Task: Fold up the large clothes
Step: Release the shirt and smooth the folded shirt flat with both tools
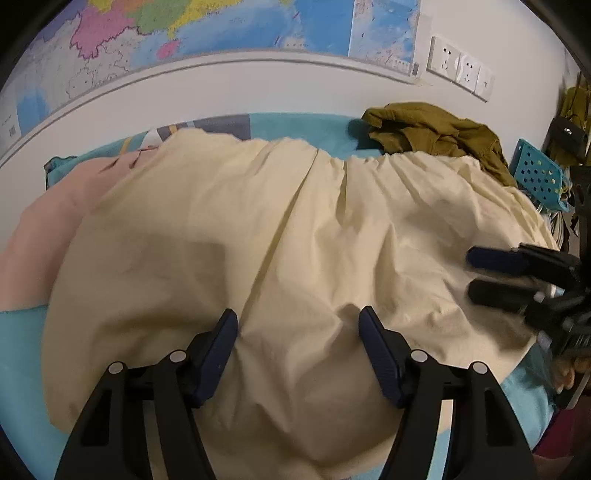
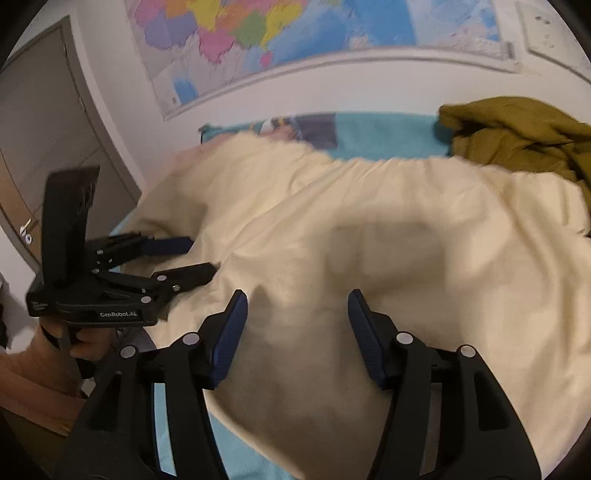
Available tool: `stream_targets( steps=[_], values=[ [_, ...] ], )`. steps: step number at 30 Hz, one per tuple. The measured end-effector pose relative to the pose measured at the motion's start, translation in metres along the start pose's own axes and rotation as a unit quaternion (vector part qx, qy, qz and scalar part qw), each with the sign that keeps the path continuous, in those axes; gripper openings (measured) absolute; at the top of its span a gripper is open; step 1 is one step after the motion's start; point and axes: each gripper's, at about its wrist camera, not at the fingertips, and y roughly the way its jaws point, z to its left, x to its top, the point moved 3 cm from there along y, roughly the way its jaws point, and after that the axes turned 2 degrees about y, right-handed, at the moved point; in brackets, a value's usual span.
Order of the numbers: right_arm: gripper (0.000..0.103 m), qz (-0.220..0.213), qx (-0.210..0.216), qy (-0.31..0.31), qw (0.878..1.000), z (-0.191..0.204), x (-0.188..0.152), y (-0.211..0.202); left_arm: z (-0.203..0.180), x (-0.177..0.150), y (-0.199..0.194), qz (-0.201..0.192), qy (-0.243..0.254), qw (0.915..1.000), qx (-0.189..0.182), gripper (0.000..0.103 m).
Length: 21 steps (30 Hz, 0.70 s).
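A large cream garment point(image 1: 280, 229) is seen spread across the bed point(image 1: 22, 387), which is covered in a turquoise sheet, and it reaches almost to the wall. The left gripper point(image 1: 298, 325) is held above the near part of the cloth, its fingers point(image 1: 218, 354) parted wide with nothing caught between them. The right gripper point(image 2: 297, 306) is poised over the same cloth, its fingers point(image 2: 364, 339) likewise set well apart and empty; this view is blurred. In the left view the right gripper point(image 1: 471, 275) is seen at the garment's right edge. An olive-green garment point(image 1: 436, 136) is heaped at the far right corner, partly touching the cream one. A pink cloth point(image 1: 44, 236) is tucked under the cream garment's left side. A coloured map point(image 1: 207, 26) is pinned to the wall, and sockets point(image 1: 461, 68) are mounted beside it.
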Motion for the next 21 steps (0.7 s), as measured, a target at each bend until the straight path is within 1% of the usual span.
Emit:
stream_targets(
  steps=[2, 4, 5, 6, 7, 8, 10, 11, 13, 15, 16, 17, 20, 21],
  values=[
    [0.056, -0.025, -0.009, 0.016, 1.000, -0.016, 0.005, -0.020, 0.005, 0.003, -0.008, -0.023, 0.001, 0.9996, 0.014, 0.066],
    [0.056, -0.046, -0.034, 0.035, 0.998, -0.037, 0.009, -0.037, 0.013, 0.006, -0.019, -0.045, 0.001, 0.9989, 0.007, 0.067],
    [0.057, -0.054, -0.053, 0.053, 0.996, -0.054, 0.011, -0.044, 0.016, 0.008, -0.021, -0.048, -0.002, 0.9988, 0.006, 0.068],
    [0.058, -0.054, -0.067, 0.067, 0.994, -0.068, 0.011, -0.048, 0.022, 0.010, -0.019, -0.044, -0.007, 0.9989, 0.012, 0.068],
    [0.058, -0.049, -0.081, 0.080, 0.992, -0.081, 0.007, -0.049, 0.025, 0.012, -0.014, -0.038, -0.012, 0.9990, 0.020, 0.068],
    [0.055, -0.042, -0.091, 0.088, 0.991, -0.091, 0.006, -0.046, 0.029, 0.013, -0.009, -0.029, -0.017, 0.9991, 0.025, 0.067],
    [0.048, -0.022, -0.092, 0.099, 0.991, -0.108, -0.002, -0.035, 0.031, 0.015, 0.001, -0.020, -0.016, 0.9994, 0.023, 0.067],
    [0.044, -0.017, -0.097, 0.098, 0.990, -0.111, -0.005, -0.031, 0.031, 0.015, 0.004, -0.016, -0.013, 0.9993, 0.030, 0.067],
    [0.045, -0.014, -0.098, 0.092, 0.991, -0.110, -0.006, -0.030, 0.027, 0.016, 0.010, -0.011, 0.003, 0.9989, 0.045, 0.068],
    [0.050, -0.022, -0.086, 0.102, 0.991, -0.108, -0.002, -0.040, 0.025, 0.016, 0.012, -0.007, 0.006, 0.9986, 0.052, 0.068],
    [0.050, -0.037, -0.070, 0.110, 0.991, -0.107, 0.001, -0.050, 0.027, 0.017, 0.010, -0.007, 0.004, 0.9988, 0.049, 0.068],
    [0.050, -0.052, -0.066, 0.107, 0.991, -0.105, 0.003, -0.061, 0.029, 0.017, 0.008, -0.010, -0.002, 0.9989, 0.046, 0.068],
    [0.053, -0.084, -0.078, 0.095, 0.989, -0.106, 0.010, -0.083, 0.036, 0.020, -0.004, -0.029, -0.014, 0.9992, 0.025, 0.067],
    [0.054, -0.085, -0.085, 0.098, 0.988, -0.110, 0.011, -0.085, 0.037, 0.020, -0.006, -0.033, -0.014, 0.9990, 0.025, 0.067]
  ],
)
